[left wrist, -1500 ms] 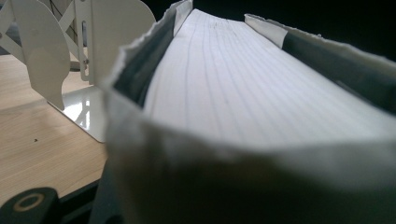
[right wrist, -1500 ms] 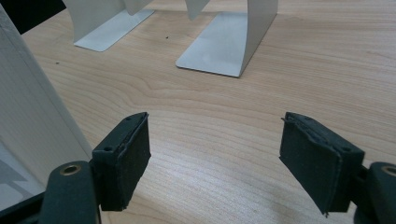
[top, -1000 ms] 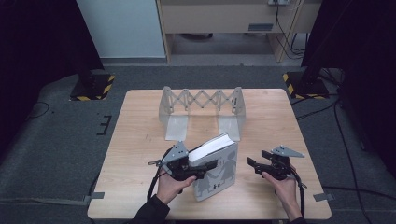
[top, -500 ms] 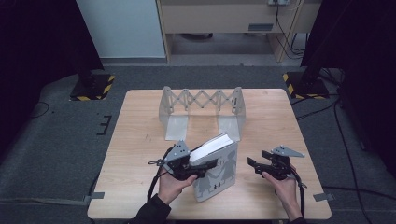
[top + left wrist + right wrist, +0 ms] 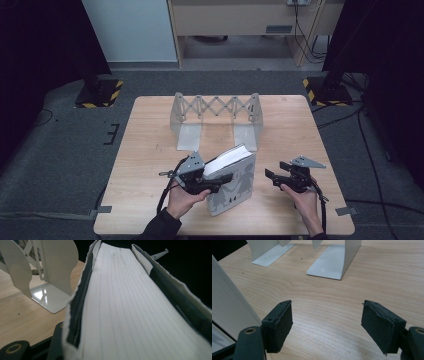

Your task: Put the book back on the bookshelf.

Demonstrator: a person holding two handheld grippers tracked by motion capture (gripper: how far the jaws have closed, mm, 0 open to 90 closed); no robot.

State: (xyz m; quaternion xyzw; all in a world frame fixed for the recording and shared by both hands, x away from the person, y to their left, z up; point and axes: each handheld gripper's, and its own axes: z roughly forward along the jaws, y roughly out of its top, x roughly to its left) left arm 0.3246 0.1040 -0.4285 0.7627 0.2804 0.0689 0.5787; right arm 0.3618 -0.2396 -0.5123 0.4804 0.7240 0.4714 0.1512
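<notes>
The wooden table is carrying the whole job, sitting on grey carpet with dark stands on yellow-black striped bases at both far corners and pale cabinets behind. Toward its far middle an expandable metal book rack is standing empty, scissor links stretched between two white end plates. Nearer the person, the thick book is being held tilted, lower edge on the table, page block facing up and left. The left gripper is clamping it across the thickness; its jaws have just been closing, and in the left gripper view the pads are pressing both covers with the pages between. The right gripper is hovering just right of the book, jaws standing apart with nothing between them, bare wood showing between its pads. Judgement: the step is standing the book up for the rack, so the grip should be staying square and the free gripper steadying the far cover before lifting, lest the heavy block be slipping or fanning open.
</notes>
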